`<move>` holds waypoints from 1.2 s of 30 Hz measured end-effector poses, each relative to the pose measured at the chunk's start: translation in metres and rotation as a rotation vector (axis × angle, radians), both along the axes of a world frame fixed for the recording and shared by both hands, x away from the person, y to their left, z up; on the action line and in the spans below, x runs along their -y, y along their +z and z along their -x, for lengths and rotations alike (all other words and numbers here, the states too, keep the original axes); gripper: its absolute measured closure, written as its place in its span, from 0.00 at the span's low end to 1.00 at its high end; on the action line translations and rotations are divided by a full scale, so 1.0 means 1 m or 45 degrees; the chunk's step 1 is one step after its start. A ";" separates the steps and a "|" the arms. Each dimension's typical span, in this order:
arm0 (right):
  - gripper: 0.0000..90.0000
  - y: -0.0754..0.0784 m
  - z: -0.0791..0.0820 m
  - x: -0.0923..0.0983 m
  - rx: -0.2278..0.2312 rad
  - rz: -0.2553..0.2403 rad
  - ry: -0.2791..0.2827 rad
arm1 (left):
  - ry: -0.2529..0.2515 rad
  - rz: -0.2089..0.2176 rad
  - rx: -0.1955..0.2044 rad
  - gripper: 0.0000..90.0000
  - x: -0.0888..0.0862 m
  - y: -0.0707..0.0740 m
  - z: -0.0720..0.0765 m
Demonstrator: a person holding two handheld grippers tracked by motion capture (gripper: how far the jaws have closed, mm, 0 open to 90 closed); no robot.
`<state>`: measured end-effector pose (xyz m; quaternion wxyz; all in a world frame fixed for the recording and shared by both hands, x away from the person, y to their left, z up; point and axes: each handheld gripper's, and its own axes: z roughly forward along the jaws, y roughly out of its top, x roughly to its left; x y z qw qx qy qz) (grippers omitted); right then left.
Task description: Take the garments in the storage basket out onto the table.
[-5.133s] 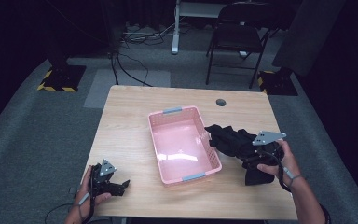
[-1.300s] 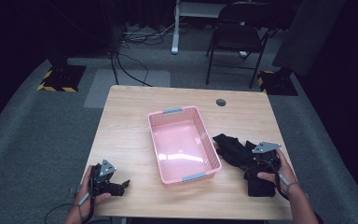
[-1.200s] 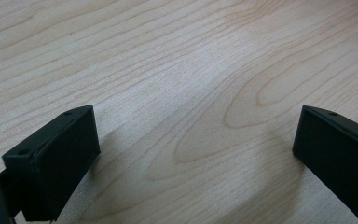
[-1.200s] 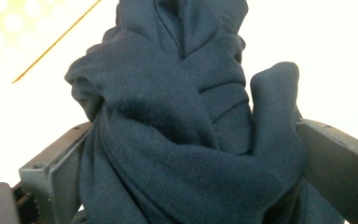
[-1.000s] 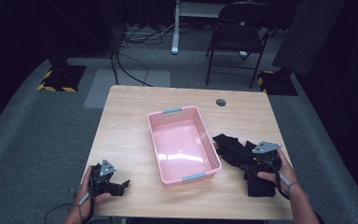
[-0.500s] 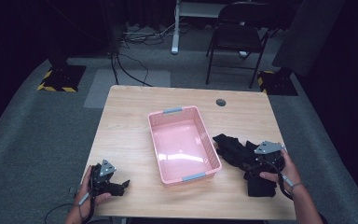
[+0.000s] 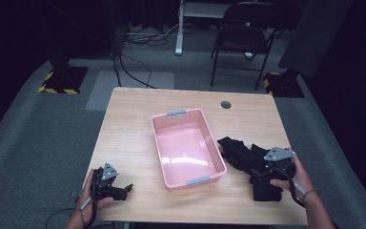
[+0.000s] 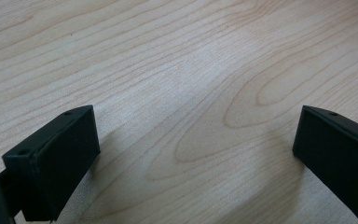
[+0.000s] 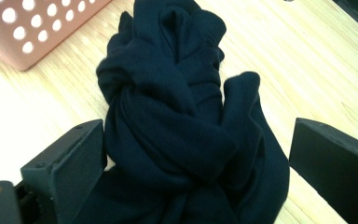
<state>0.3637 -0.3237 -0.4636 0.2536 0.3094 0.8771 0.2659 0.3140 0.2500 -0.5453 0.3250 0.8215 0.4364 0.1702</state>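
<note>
Right of the pink basket [image 7: 188, 145], the right gripper [image 9: 200, 186] straddles the dark cloth [image 9: 182, 121] with jaws spread, while the left gripper [image 8: 191, 154] rests on the worktop [image 8: 177, 60], jaws spread wide.

A light wooden table [image 7: 138, 124] with a small round cable hole [image 7: 226, 104] near its far edge stands on grey carpet [image 7: 24, 143]. Beyond it, at upper right of the high view, a black folding chair [image 7: 240, 38] faces the table, with white desk legs [image 7: 179, 28] and loose cables [image 7: 133, 45] at upper centre. Black-and-yellow striped base plates [image 7: 59, 81] sit at left and right. The surroundings are dark.
</note>
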 end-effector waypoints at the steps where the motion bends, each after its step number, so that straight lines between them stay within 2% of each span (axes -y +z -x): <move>1: 0.04 0.000 0.001 0.001 0.001 0.002 -0.003 | -0.001 -0.001 0.000 0.00 0.000 0.000 0.000; 13: 0.04 -0.004 0.015 0.013 0.038 0.013 -0.018 | 0.000 -0.001 0.001 0.00 0.000 0.000 0.000; 21: 0.04 -0.011 0.022 0.023 0.030 -0.017 -0.037 | 0.000 -0.001 0.001 0.00 0.000 0.000 0.000; 36: 0.04 -0.022 0.035 0.039 0.006 -0.010 -0.072 | 0.000 -0.001 0.001 0.00 0.000 0.000 0.000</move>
